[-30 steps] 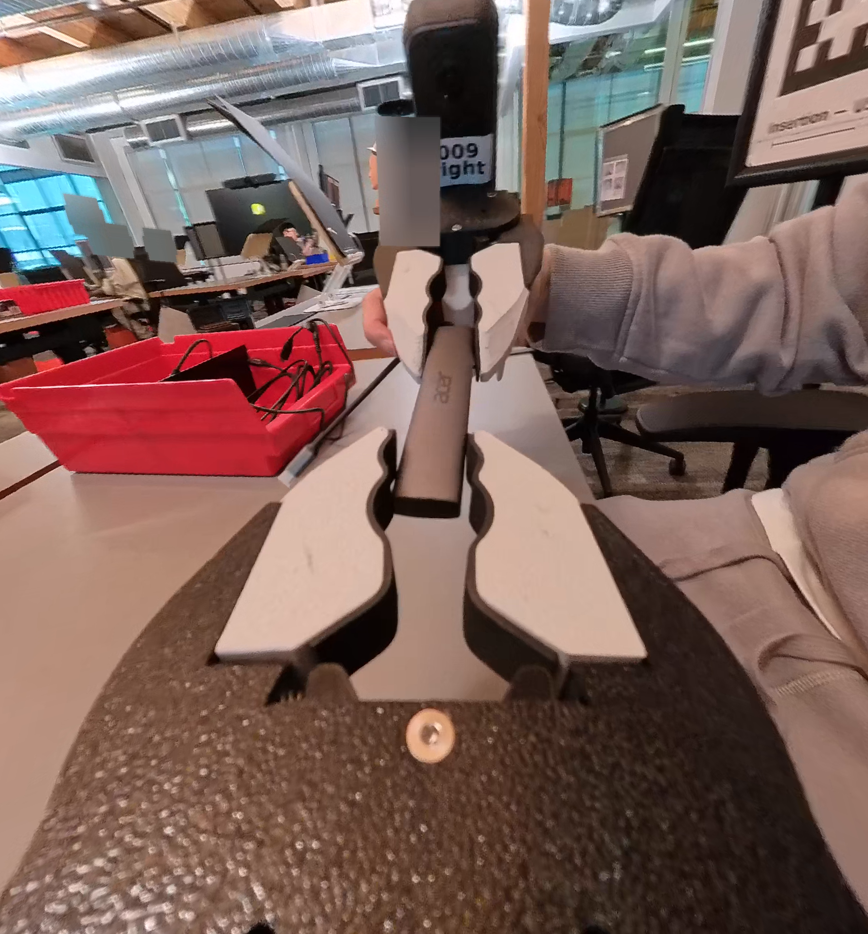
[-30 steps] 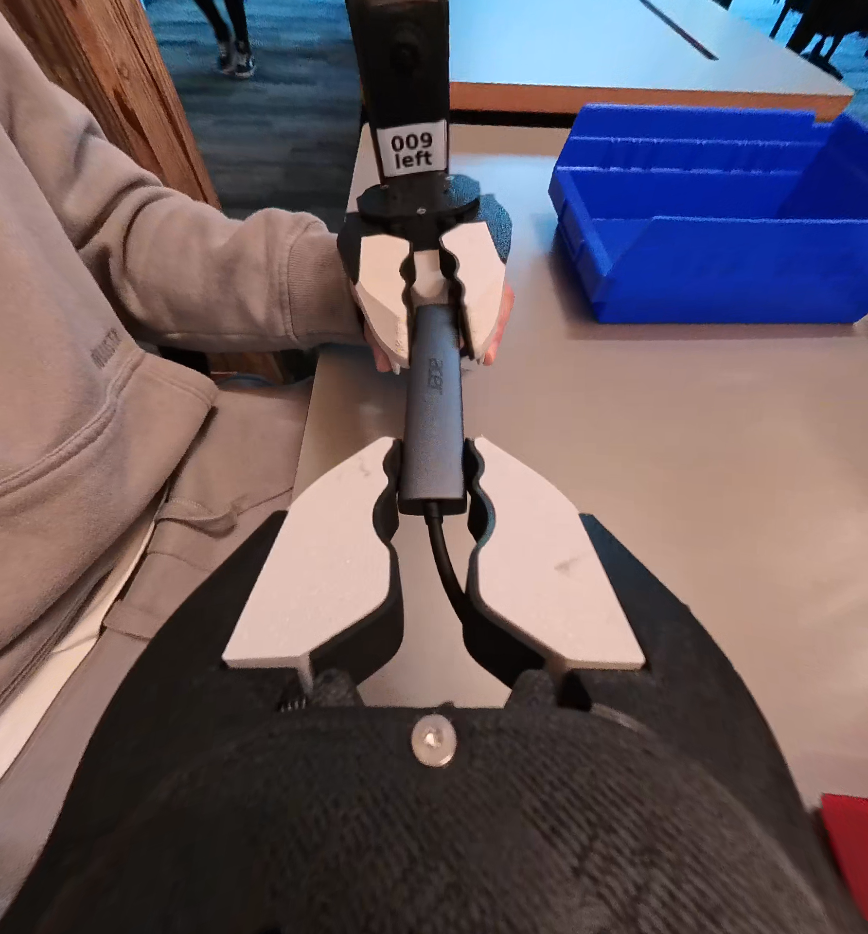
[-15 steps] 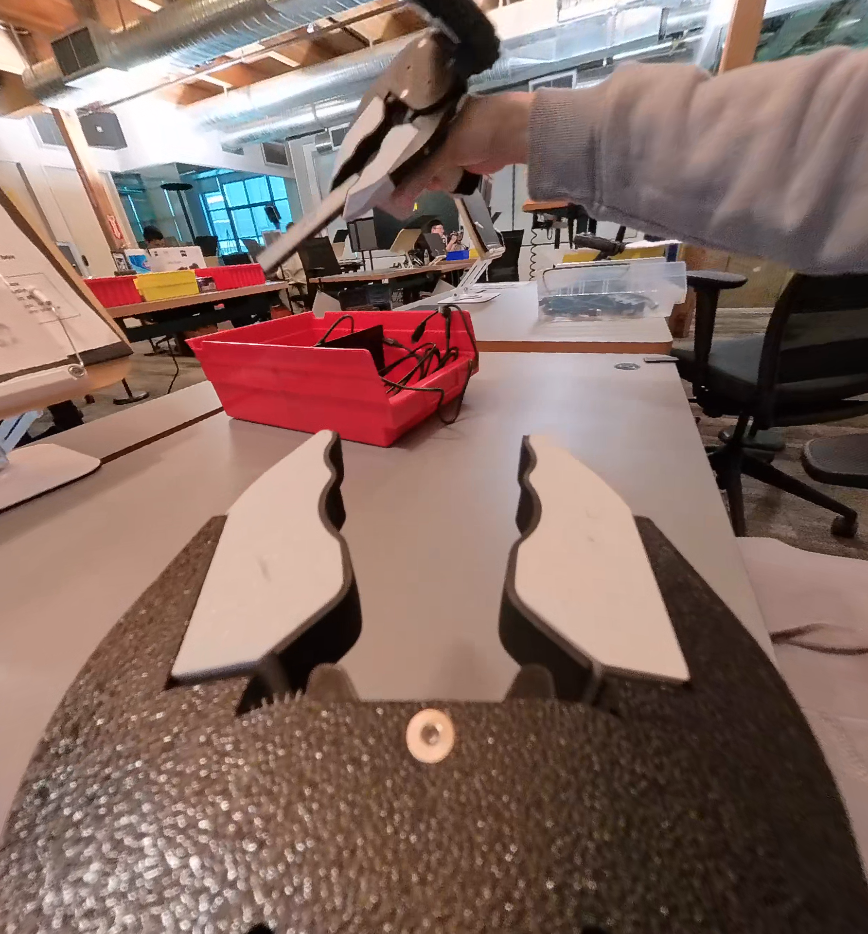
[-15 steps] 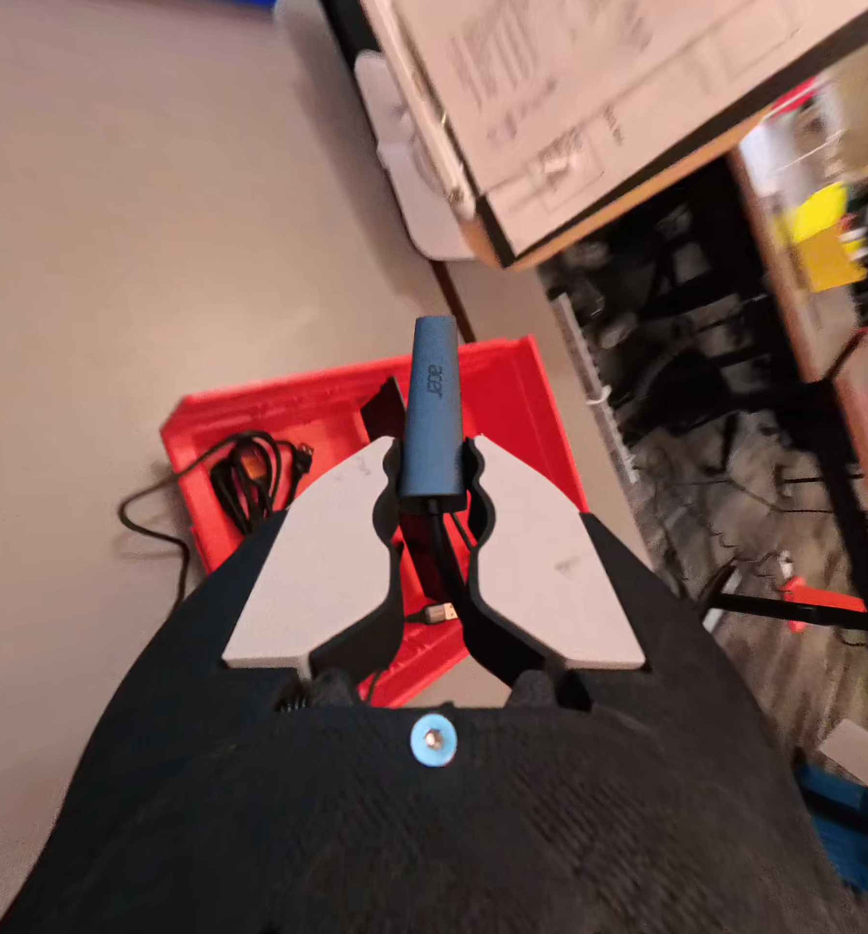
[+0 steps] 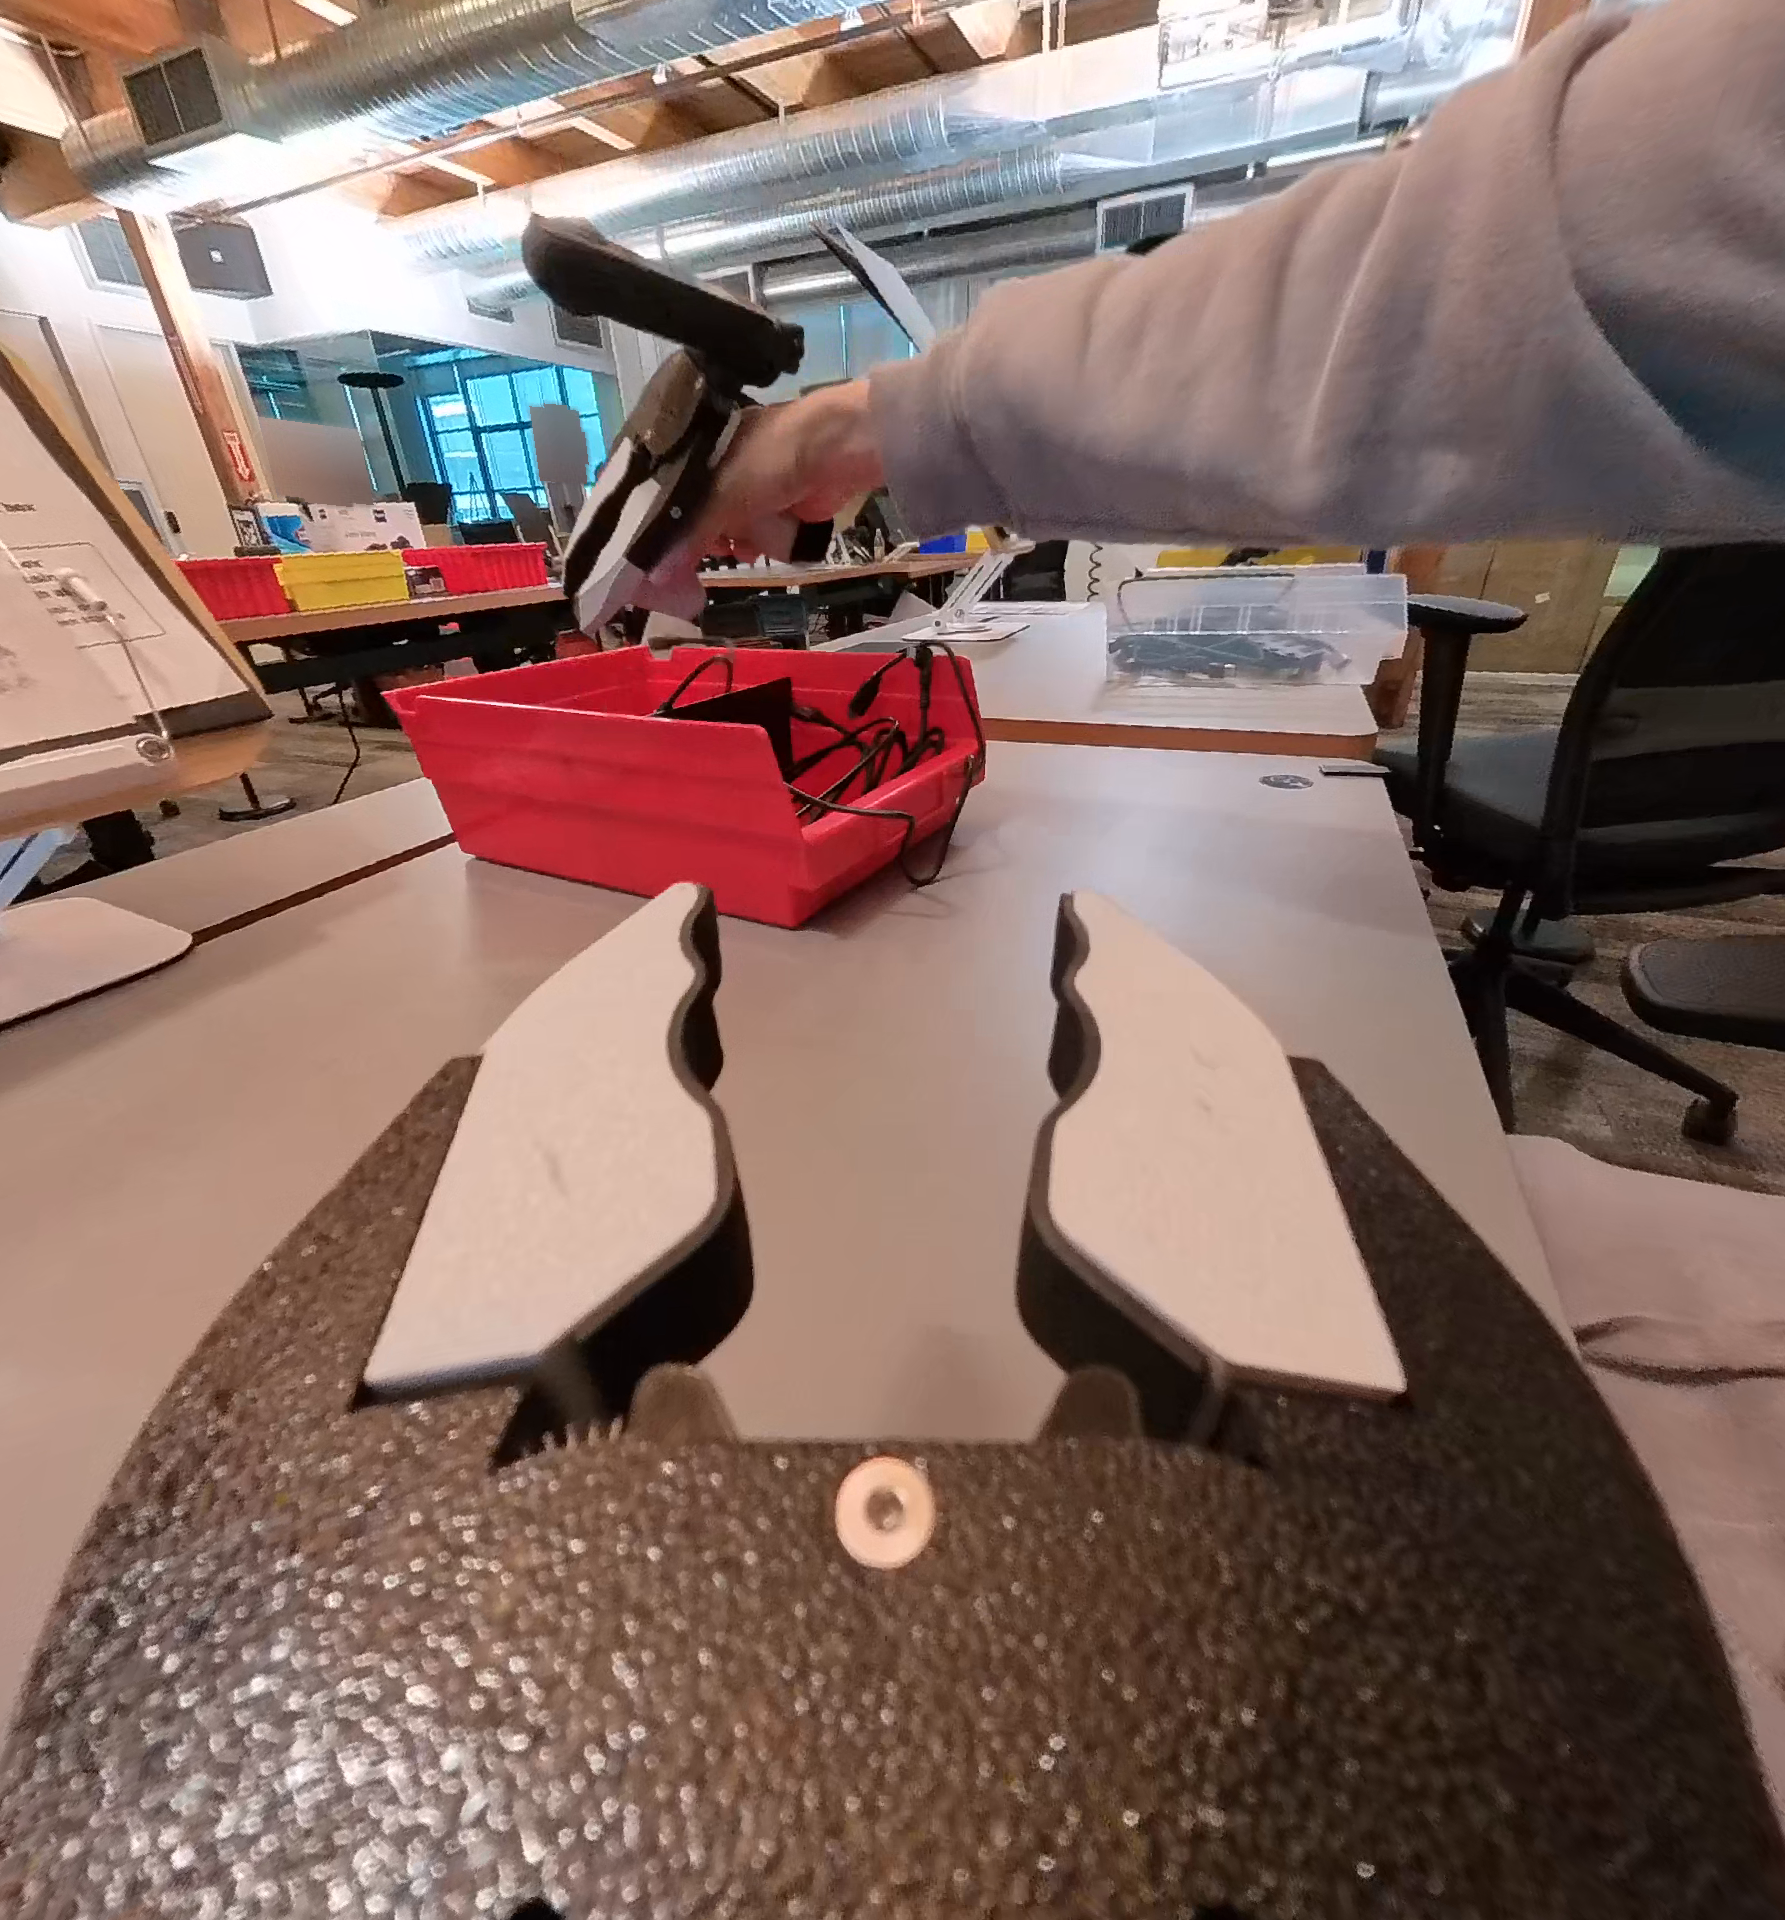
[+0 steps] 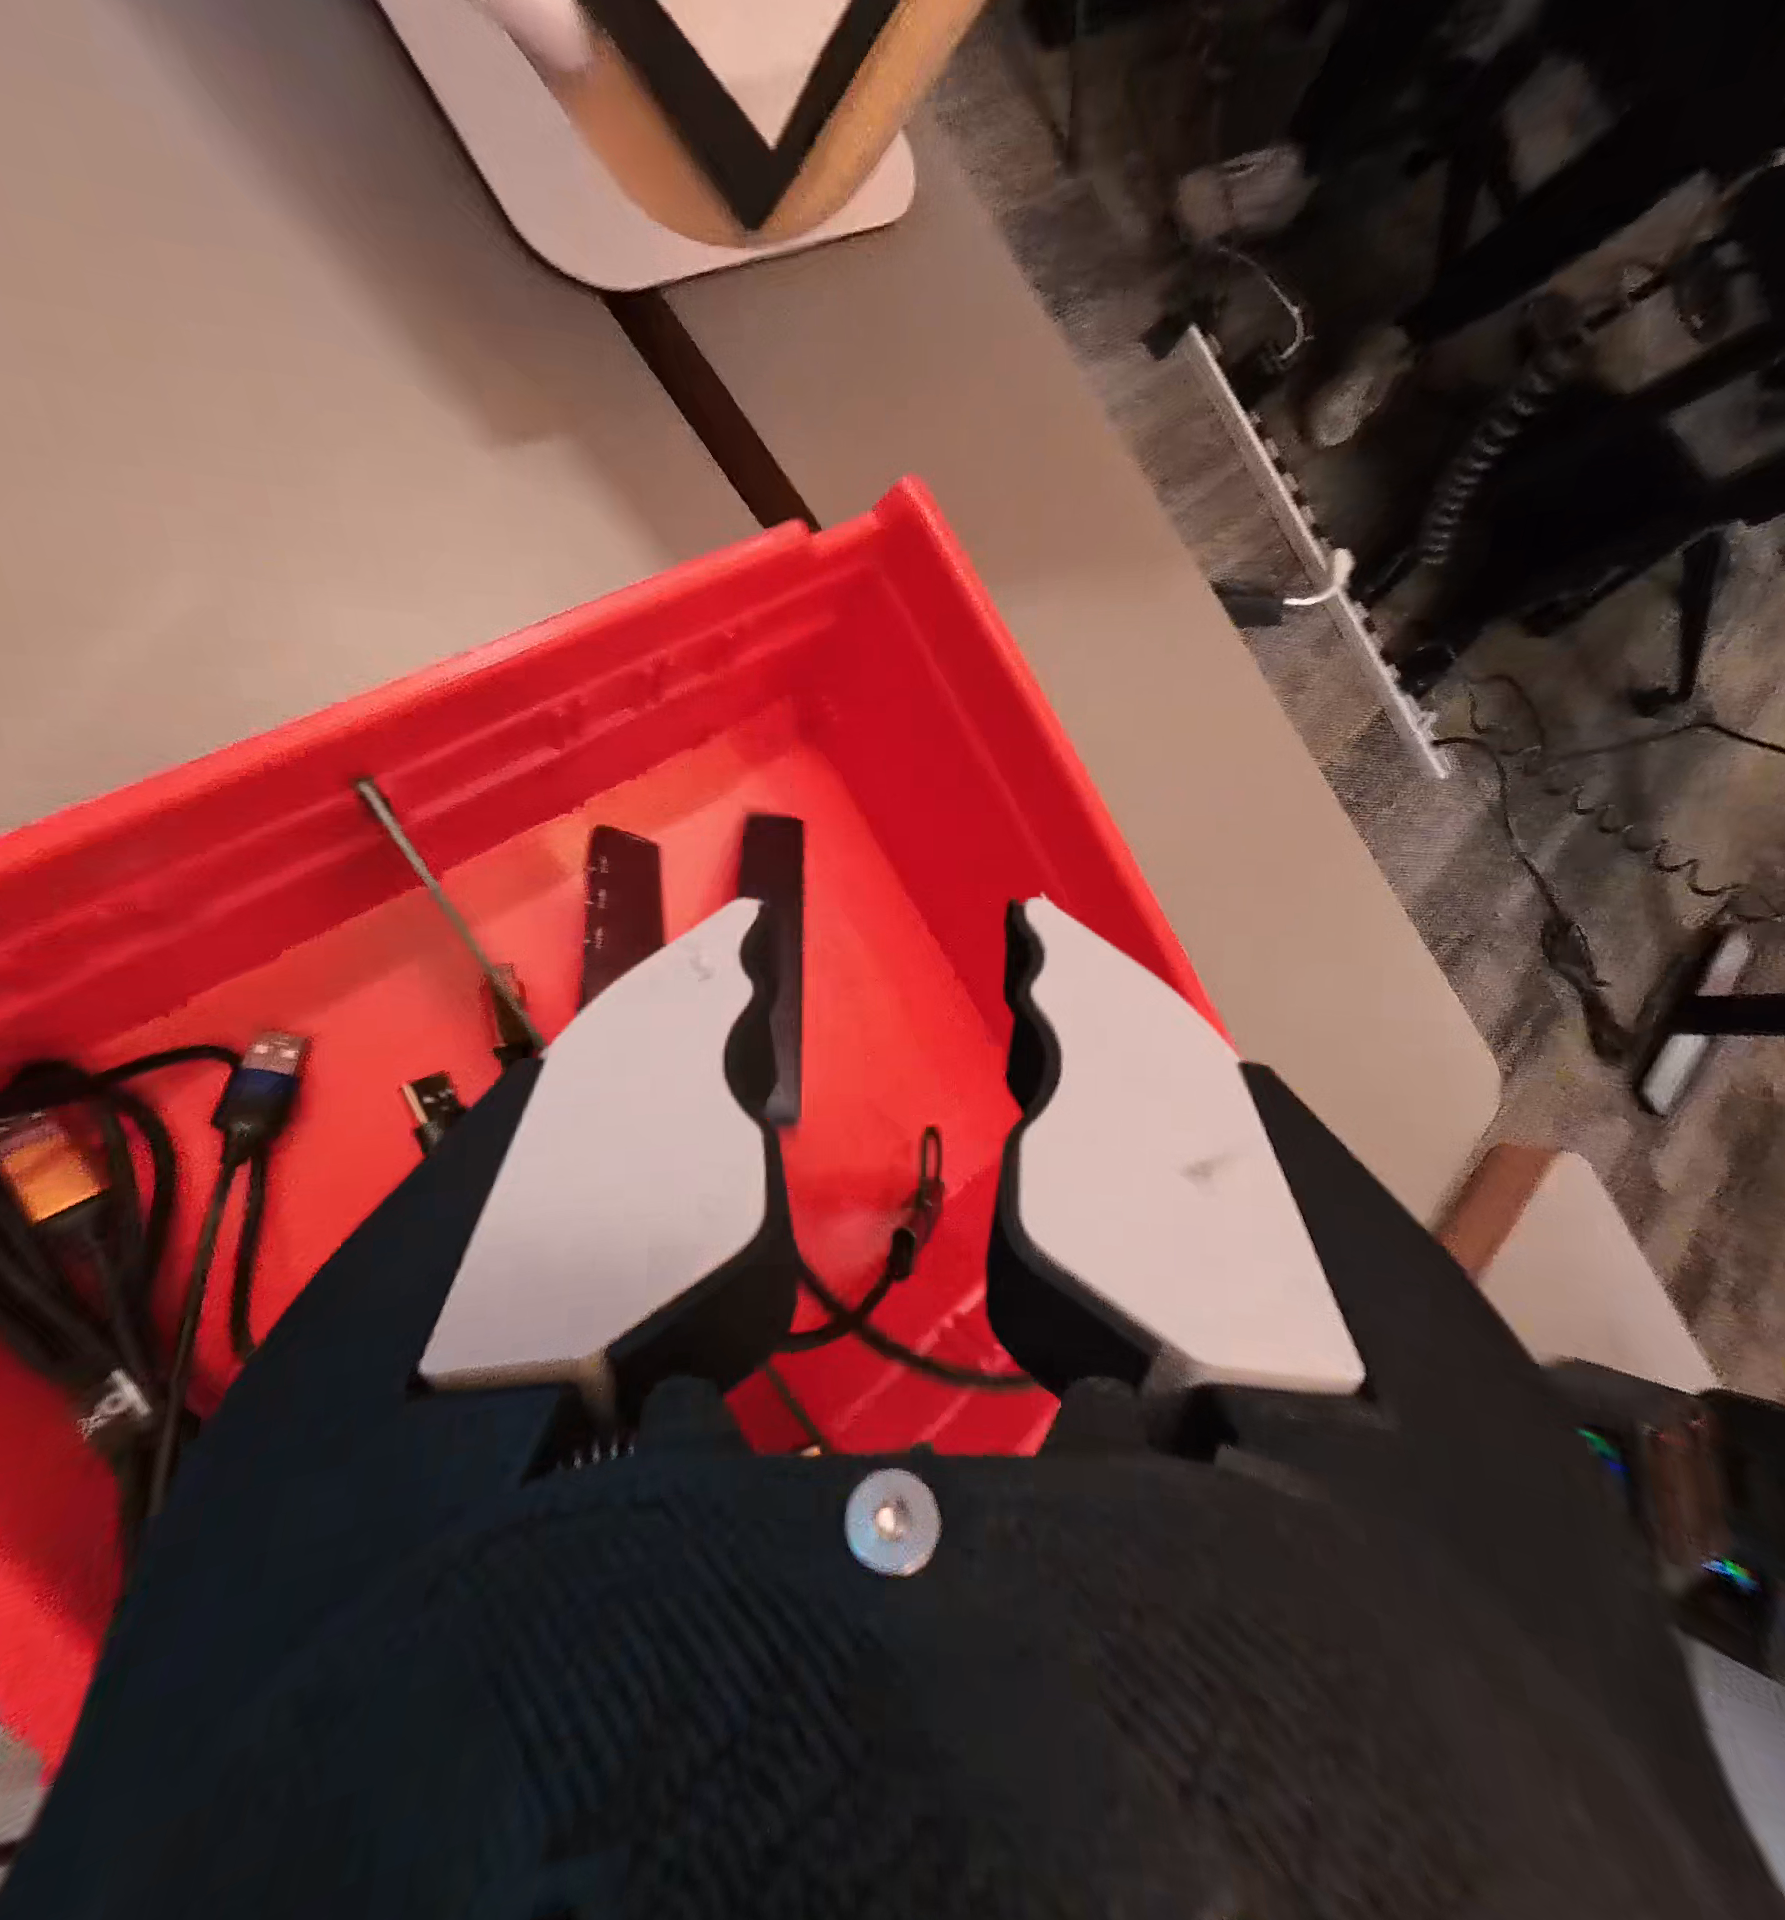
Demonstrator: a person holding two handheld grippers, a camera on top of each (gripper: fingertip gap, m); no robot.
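My right gripper (image 6: 883,914) is open and hangs over the red bin (image 6: 244,831), pointing down into it. A dark slim USB hub (image 6: 776,966) is inside the bin just below my left fingertip, free of the jaws, with its black cable (image 6: 867,1340) trailing behind. A second dark hub (image 6: 618,904) lies next to it. Coiled black cables with USB plugs (image 6: 254,1081) fill the bin's left part. My left gripper (image 5: 883,904) is open and empty, low over the grey table (image 5: 1179,883). In the left wrist view the right gripper (image 5: 618,561) hovers above the red bin (image 5: 607,790).
A tilted document stand (image 5: 26,623) on a white base (image 5: 46,961) stands at the left; it also shows in the right wrist view (image 6: 722,145). A clear plastic box (image 5: 1252,634) sits on the far desk. An office chair (image 5: 1646,790) is off the table's right edge. Some 45 cm of space lies between my two pairs of fingers.
The left gripper let go of the hub and opened. The right gripper carried the hub over to the red bin and opened; the hub is now in the bin.
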